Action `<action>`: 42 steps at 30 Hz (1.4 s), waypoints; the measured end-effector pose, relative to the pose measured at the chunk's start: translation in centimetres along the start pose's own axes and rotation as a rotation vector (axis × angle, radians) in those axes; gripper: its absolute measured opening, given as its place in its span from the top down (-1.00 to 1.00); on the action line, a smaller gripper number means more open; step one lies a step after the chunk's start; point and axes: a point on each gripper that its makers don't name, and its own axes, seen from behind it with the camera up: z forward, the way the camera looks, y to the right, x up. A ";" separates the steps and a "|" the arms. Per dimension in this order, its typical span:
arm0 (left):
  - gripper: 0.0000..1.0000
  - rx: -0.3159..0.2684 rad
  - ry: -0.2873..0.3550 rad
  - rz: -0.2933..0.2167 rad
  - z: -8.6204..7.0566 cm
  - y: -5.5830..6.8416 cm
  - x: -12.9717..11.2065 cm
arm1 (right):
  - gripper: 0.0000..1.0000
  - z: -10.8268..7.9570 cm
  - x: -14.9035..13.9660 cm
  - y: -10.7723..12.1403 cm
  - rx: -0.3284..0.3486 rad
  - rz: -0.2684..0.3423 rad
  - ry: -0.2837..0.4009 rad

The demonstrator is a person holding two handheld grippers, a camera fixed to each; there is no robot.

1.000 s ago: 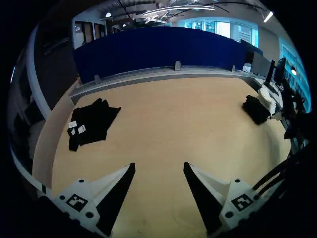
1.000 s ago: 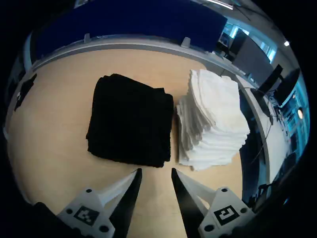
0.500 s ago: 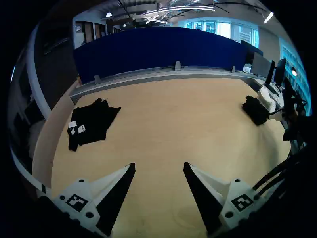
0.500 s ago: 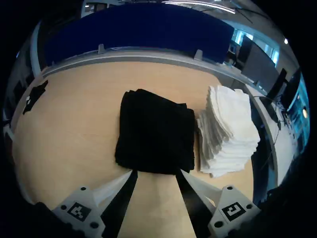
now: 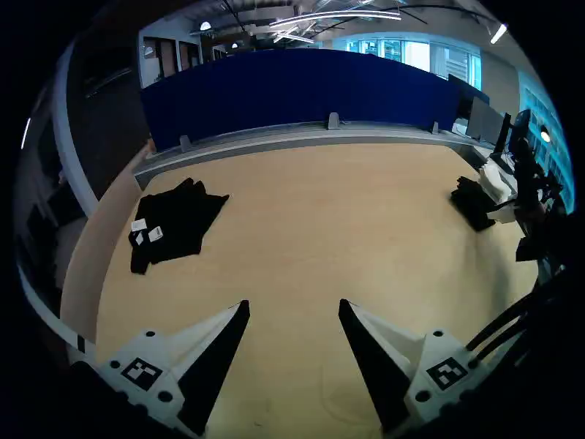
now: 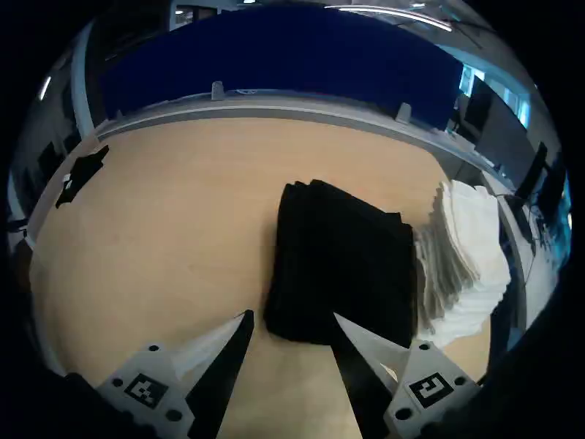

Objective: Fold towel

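Observation:
A loose black towel [image 5: 172,223] with white tags lies crumpled at the far left of the wooden table [image 5: 322,212]. My left gripper [image 5: 292,307] hovers open over bare wood, well short of the towel. In the right gripper view, a stack of folded black towels [image 6: 340,263] sits right ahead, with a stack of folded white towels [image 6: 468,263] against its right side. My right gripper [image 6: 292,318] is open, and its fingertips reach the near edge of the black stack without holding anything. The loose black towel [image 6: 80,175] appears small at the far left.
A blue partition [image 5: 300,88] and a grey rail [image 5: 307,135] close the table's far side. In the left gripper view the black stack [image 5: 474,201] and white stack [image 5: 493,179] sit at the right edge, beside dark monitors and chairs [image 5: 530,168].
The right gripper has swung left, so both stacks slid right in its view, and its fingers have spread a little wider. The left gripper has barely shifted.

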 end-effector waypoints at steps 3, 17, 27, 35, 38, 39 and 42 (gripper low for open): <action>-0.81 0.006 0.001 -0.002 -0.1 -0.3 -0.1 | -0.44 0.8 0.1 -0.4 -0.003 -0.017 -0.009; -0.81 0.017 -0.002 -0.011 -0.3 -0.7 -0.5 | 0.66 2.0 -0.3 0.7 -0.064 -0.019 -0.032; -0.81 0.013 0.000 -0.011 -0.3 -0.4 -0.1 | 0.74 1.1 -0.6 -0.7 -0.001 -0.030 -0.024; -0.81 0.009 0.001 -0.006 -0.1 -0.1 0.0 | 0.37 1.0 -0.6 -0.6 0.008 -0.025 -0.025; -0.80 0.009 0.000 -0.007 0.0 -0.2 -0.1 | -0.18 0.8 -0.3 -0.6 0.015 -0.028 -0.013; -0.80 0.009 0.000 -0.008 0.0 -0.2 -0.1 | -0.27 0.7 -0.2 -0.6 0.016 -0.030 -0.008; -0.81 0.011 0.000 -0.009 0.1 -0.2 0.0 | -0.41 0.3 0.2 -0.3 0.010 -0.034 0.009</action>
